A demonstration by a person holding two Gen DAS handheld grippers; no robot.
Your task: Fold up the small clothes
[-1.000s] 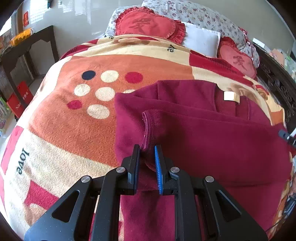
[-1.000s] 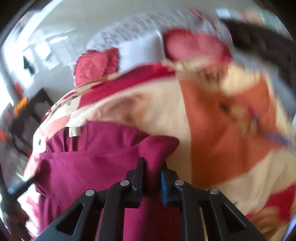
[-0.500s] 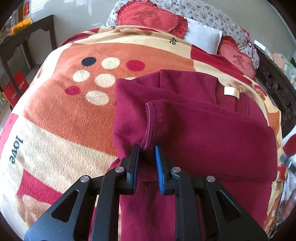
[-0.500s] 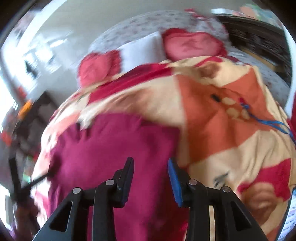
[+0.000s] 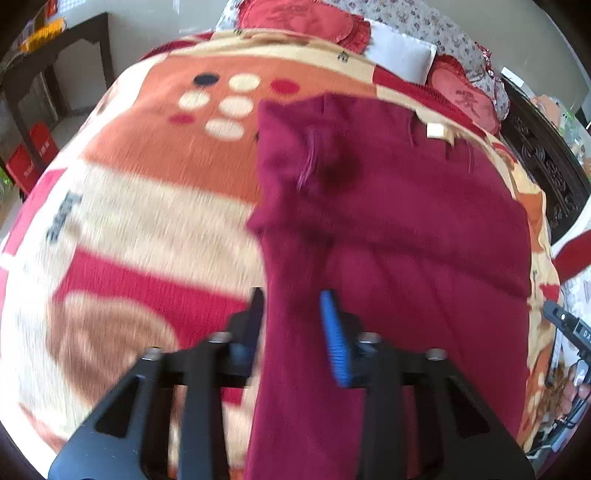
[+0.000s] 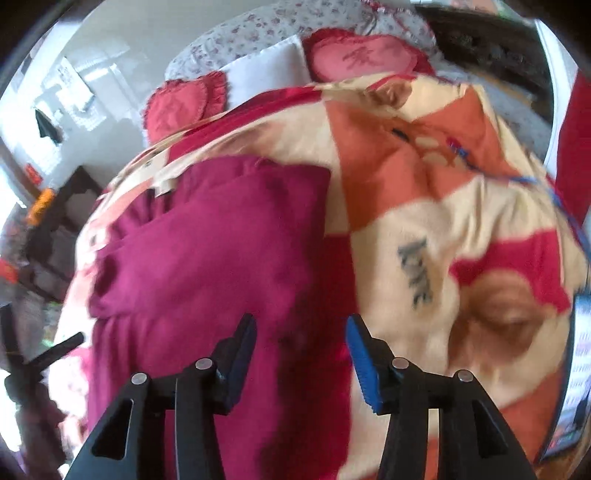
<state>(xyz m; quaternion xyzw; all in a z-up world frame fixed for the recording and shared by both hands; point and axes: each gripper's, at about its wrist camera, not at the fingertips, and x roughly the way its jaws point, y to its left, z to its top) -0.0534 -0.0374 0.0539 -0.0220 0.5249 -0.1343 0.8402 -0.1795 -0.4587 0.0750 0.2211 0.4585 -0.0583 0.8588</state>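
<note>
A dark red fleece garment (image 5: 406, 229) lies partly folded on a patterned blanket (image 5: 155, 206), its cream neck label (image 5: 436, 130) toward the pillows. My left gripper (image 5: 291, 314) is open, its jaws apart over the garment's left edge, holding nothing. In the right wrist view the same garment (image 6: 221, 258) lies left of centre. My right gripper (image 6: 301, 343) is open and empty above the garment's right edge. Both views are motion-blurred.
Red heart-shaped cushions (image 5: 306, 18) and a white pillow (image 5: 402, 55) lie at the head of the bed. A dark carved bed frame (image 5: 546, 162) runs along the right. A dark side table (image 5: 48, 70) stands at the left.
Both grippers let go of the garment: the right opened half a second ago, the left opened just now. The folded layer now lies flat, and both grippers have drawn back.
</note>
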